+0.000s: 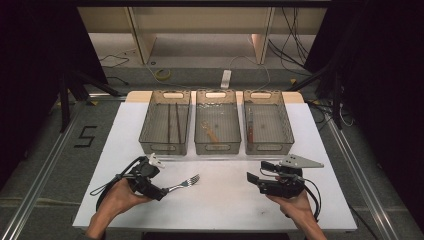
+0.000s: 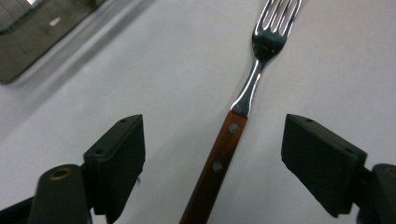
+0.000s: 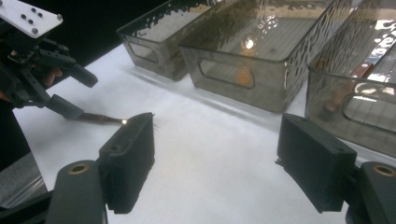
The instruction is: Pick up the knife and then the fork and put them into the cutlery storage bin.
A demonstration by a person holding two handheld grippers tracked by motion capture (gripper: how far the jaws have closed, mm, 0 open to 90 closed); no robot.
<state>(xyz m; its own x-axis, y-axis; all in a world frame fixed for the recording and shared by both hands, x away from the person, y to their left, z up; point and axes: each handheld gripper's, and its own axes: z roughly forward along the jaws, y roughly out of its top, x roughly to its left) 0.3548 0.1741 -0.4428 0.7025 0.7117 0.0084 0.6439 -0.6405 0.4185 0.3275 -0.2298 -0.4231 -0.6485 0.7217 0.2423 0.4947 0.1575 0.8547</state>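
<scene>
Left gripper straddles the fork on the table, jaws wide and not yet pinching its wooden handle, tines toward 1 o'clock, while the right gripper waits wide open.

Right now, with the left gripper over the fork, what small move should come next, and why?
Probably close the left gripper on the fork. In the left gripper view its wooden handle lies on the white table between the two jaws, with a gap on each side, so the pads do not yet press it. The right gripper is open with nothing between its jaws.
</scene>
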